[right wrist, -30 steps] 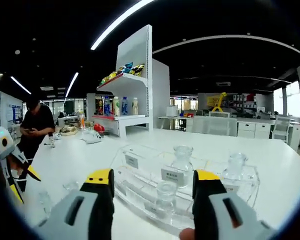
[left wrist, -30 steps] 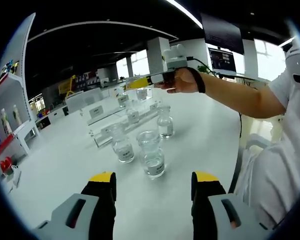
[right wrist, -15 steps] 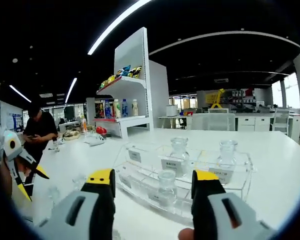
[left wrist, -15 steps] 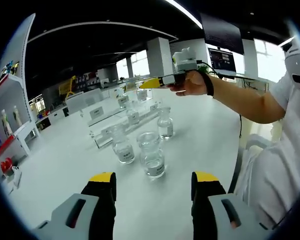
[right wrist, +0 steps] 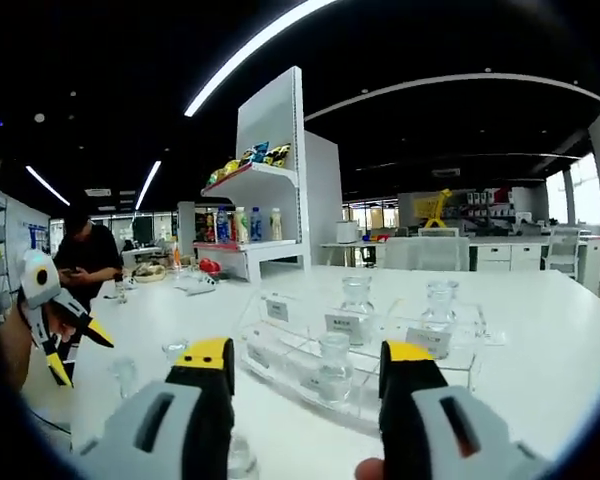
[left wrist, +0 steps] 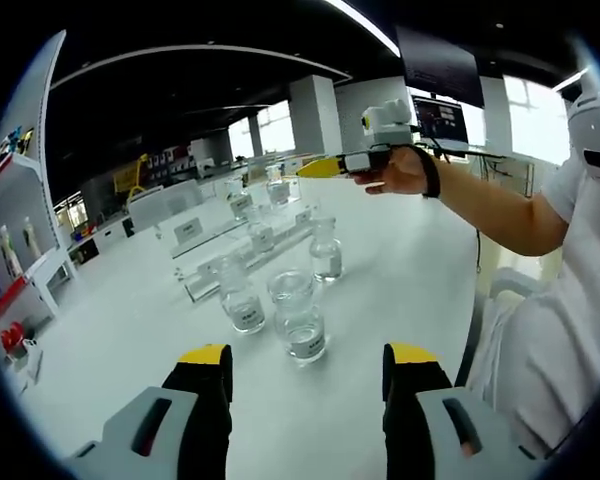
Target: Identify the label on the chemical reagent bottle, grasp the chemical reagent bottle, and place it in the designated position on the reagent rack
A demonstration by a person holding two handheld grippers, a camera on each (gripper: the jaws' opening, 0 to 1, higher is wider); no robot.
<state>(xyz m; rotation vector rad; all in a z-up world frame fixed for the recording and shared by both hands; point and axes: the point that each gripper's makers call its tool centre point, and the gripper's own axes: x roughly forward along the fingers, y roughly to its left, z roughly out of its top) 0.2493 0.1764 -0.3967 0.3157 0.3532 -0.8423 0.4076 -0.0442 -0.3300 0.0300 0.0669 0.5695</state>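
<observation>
Three clear reagent bottles (left wrist: 300,318) standing upright on the white counter (left wrist: 130,330), long axes vertical, at 12 o'clock from the left claw (left wrist: 305,385); labels on them too small to read. Behind them, toward 11 o'clock, a clear reagent rack (left wrist: 242,232) stretching away with more bottles and white tags, print unreadable. Left claw spread wide, nothing between its yellow-tipped jaws, well short of the nearest bottle. At 1 o'clock in the left gripper view, the right claw (left wrist: 318,168) held up above the counter in a hand (left wrist: 400,172), yellow tip aimed at the rack.

In the right gripper view, right claw (right wrist: 305,380) wide and empty, rack (right wrist: 360,345) just beyond it at 12 o'clock. Small bottle at the lower edge cut off by the jaw. At 9 o'clock, left claw partly cropped; beside it a person in black, a white shelf unit (right wrist: 265,215) with coloured bottles farther back. Dark ceiling with light strips.
</observation>
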